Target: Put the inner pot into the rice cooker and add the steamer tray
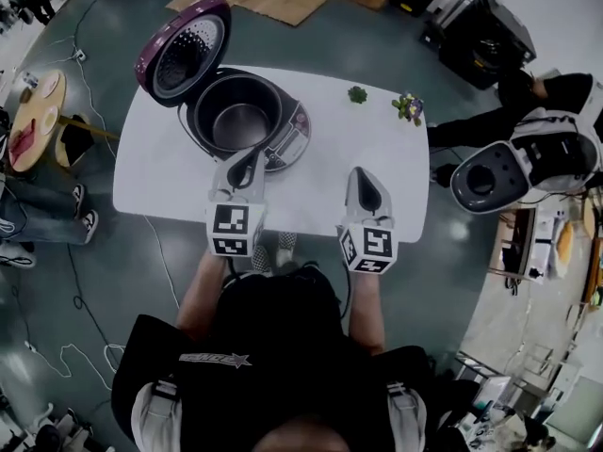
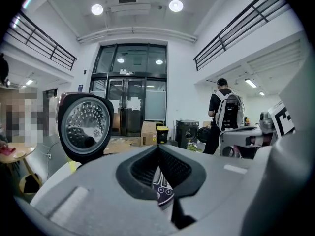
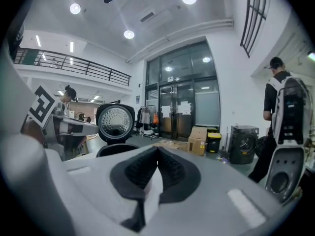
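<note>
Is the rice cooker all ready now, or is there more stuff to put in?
Looks done: the rice cooker has its lid up and a shiny inner pot seemingly inside. In hand: nothing; the left gripper and right gripper are shut and empty. Left: maybe the steamer tray. I can't tell if it's inside, and none shows on the table.

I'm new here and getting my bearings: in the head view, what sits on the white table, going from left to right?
open purple rice cooker lid → round dark rice cooker body → small green leafy sprig → small green-and-purple plant bunch
</note>
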The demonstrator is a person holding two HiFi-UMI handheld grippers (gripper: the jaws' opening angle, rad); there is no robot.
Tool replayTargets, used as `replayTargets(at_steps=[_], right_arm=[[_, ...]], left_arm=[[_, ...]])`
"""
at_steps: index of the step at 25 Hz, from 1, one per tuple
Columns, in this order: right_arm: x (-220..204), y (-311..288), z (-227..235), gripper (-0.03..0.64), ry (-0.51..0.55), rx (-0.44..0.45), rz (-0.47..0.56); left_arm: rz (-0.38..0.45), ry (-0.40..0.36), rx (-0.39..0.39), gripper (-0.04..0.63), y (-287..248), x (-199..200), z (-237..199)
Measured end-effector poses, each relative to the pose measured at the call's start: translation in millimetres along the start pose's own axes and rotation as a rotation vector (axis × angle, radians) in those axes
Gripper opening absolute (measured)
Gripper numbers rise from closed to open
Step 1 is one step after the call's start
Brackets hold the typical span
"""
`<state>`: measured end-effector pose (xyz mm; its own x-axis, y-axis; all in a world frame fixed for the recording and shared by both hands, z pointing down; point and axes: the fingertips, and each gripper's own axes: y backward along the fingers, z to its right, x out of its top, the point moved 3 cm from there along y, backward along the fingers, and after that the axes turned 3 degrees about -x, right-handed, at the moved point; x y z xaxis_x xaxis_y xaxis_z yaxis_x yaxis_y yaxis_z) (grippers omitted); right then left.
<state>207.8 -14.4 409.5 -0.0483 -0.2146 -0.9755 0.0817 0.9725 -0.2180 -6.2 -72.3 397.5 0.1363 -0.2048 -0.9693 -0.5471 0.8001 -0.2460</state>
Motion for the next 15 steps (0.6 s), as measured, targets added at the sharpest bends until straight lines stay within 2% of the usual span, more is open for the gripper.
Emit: replayTargets(at_steps=[7,15], right_arm=[[-25.9,50.2,16.9,0.005,-0.036,-0.128,-0.039],[-49.6,116.3,65.1,0.005,-0.086,-0.300,-0.052]], left_arm=[[-0.044,-0.012,-0.134,0.011,-3.2,-21.2,41.8],[-0.052,-0.045,-0.312,0.011,-18.9,-22.5,120.8]])
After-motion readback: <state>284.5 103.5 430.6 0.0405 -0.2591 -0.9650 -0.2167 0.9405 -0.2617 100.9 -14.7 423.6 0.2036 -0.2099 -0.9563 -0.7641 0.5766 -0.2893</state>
